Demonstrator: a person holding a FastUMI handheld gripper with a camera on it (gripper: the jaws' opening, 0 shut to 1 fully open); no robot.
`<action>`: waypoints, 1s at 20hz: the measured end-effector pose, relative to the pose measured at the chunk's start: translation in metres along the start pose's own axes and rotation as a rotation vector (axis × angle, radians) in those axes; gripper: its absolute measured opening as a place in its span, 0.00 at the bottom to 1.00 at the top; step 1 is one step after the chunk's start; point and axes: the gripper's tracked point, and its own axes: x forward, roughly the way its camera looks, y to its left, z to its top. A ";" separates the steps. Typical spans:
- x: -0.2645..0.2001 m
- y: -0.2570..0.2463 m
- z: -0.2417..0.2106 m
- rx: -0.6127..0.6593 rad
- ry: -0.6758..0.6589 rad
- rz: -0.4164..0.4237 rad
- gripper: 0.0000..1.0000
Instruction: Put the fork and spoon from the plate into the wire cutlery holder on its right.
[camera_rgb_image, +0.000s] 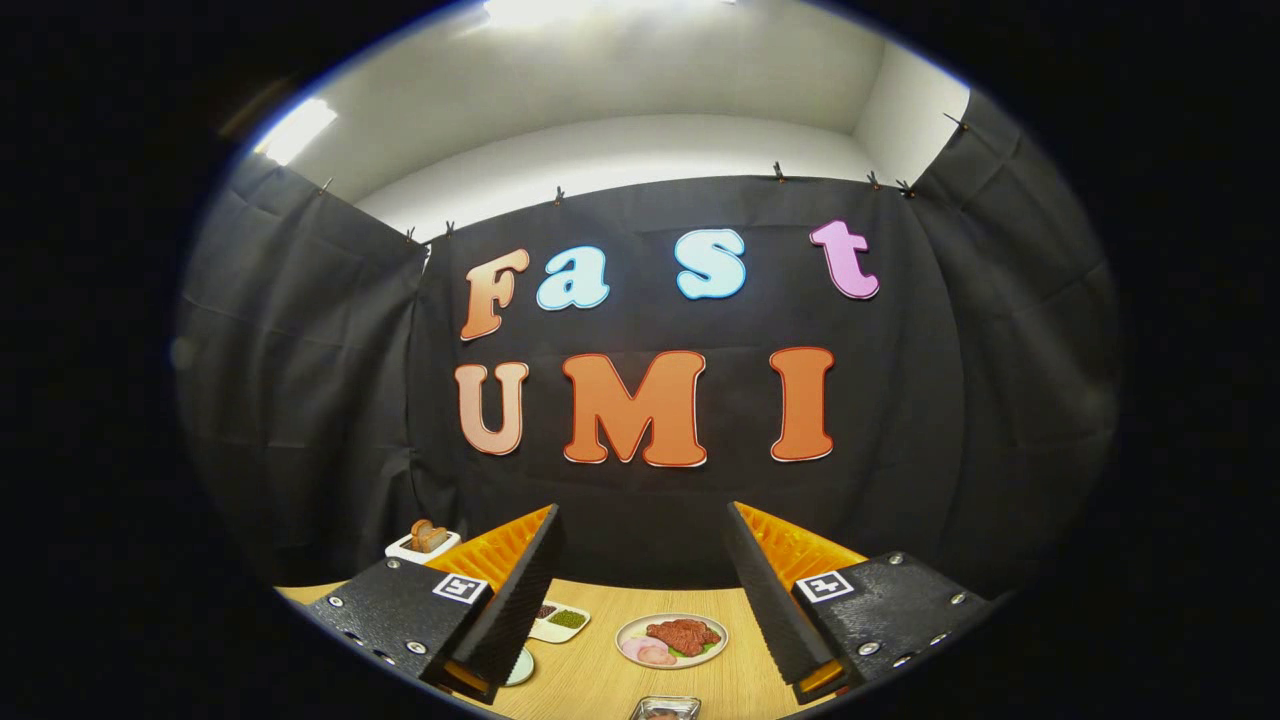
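The gripper (640, 590) stood wide open and level, its two fingers well apart, holding nothing and touching nothing. Between and beyond them, on the light wooden table (600, 680), lay a round white plate with red meat slices and pink ham (671, 639), and beside the left finger a small white two-part dish of seasonings (558, 621). A shiny metal tray (665, 709) sat nearest, just below the fingers. I could not find the fork, the spoon or the wire holder here, so their direction and long axis could not be judged.
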 end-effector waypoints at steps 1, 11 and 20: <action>-0.001 0.001 0.000 0.000 -0.001 0.004 0.96; -0.001 -0.006 0.000 -0.009 -0.002 -0.010 0.96; -0.003 -0.008 0.001 -0.006 -0.002 -0.012 0.96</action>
